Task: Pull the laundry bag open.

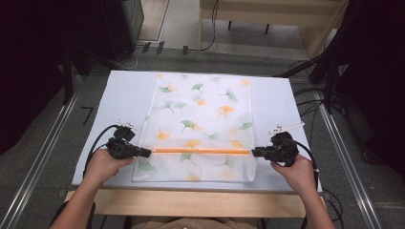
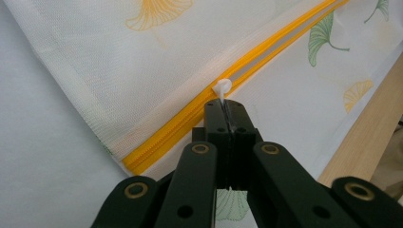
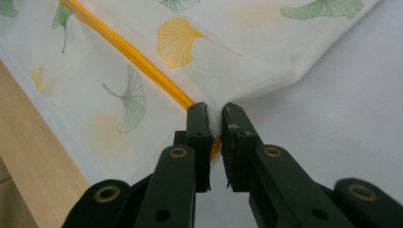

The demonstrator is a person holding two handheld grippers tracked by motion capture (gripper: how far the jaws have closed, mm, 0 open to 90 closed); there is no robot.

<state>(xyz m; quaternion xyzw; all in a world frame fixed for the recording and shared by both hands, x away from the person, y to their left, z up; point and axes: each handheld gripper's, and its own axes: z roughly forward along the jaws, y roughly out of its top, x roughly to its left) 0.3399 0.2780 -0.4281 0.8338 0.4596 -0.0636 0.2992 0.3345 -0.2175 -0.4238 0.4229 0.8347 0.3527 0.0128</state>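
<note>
white covered the surface [image 1: 124,95], where a ginkgo-print mesh bag [image 1: 200,109] lay flat near the front edge. the left claw [image 2: 223,107] was clamped on the white zipper pull [image 2: 222,88]; the right claw [image 3: 215,118] pinched the bag's far end beside the orange zipper [image 1: 200,150]. best to draw the pull straight along the zipper, keeping the fabric taut.

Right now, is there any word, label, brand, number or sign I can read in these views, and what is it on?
None can be read.
Mesh bag: a ginkgo-leaf print, no lettering.
Orange zipper and its white pull: no marking can be made out.
Left gripper and right gripper: black jaws with brass rivets, no readable label.
Floor left of the table: a dark angled mark, not a legible character.
</note>
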